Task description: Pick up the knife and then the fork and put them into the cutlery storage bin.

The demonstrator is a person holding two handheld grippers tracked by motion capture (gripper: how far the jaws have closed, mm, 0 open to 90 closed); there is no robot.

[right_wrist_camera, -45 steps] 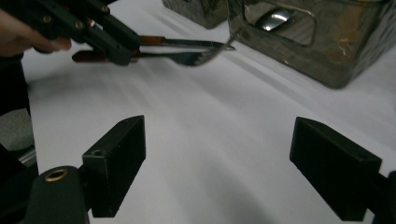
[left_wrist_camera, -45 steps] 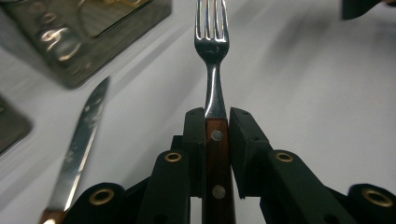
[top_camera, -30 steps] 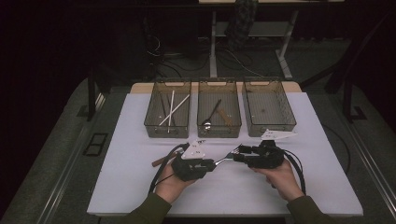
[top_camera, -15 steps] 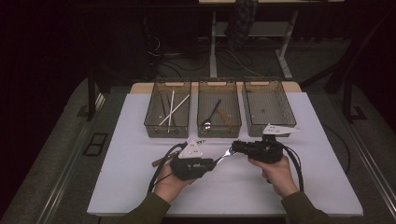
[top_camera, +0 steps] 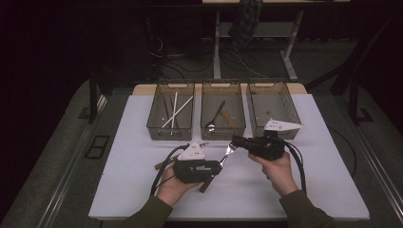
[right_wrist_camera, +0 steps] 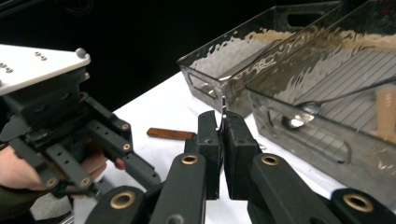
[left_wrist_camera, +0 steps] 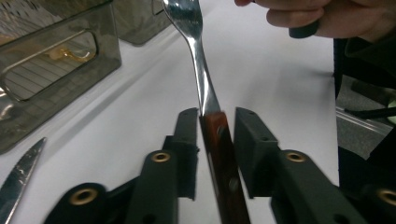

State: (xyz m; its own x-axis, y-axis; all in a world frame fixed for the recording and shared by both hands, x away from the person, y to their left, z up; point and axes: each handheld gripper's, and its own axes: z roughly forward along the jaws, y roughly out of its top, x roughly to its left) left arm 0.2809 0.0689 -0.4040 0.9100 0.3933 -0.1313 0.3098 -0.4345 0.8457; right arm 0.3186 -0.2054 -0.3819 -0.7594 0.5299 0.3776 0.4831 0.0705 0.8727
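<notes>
Fork [left_wrist_camera: 201, 70] bridged between grippers above desk [top_camera: 123, 142]: right gripper [right_wrist_camera: 220, 140] fingers pinch its head, left gripper [left_wrist_camera: 215, 140] fingers spread either side of wooden handle.

Left gripper [top_camera: 215, 167] held low in left hand [top_camera: 171, 189], jaws parted. Right gripper [top_camera: 236, 140] in right hand [top_camera: 278, 170], jaws closed, pointing toward left gripper.

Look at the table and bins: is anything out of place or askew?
A knife lies loose on the white table outside the bins. The fork hangs in mid-air between both claws, its wooden handle inside the left claw.
</notes>
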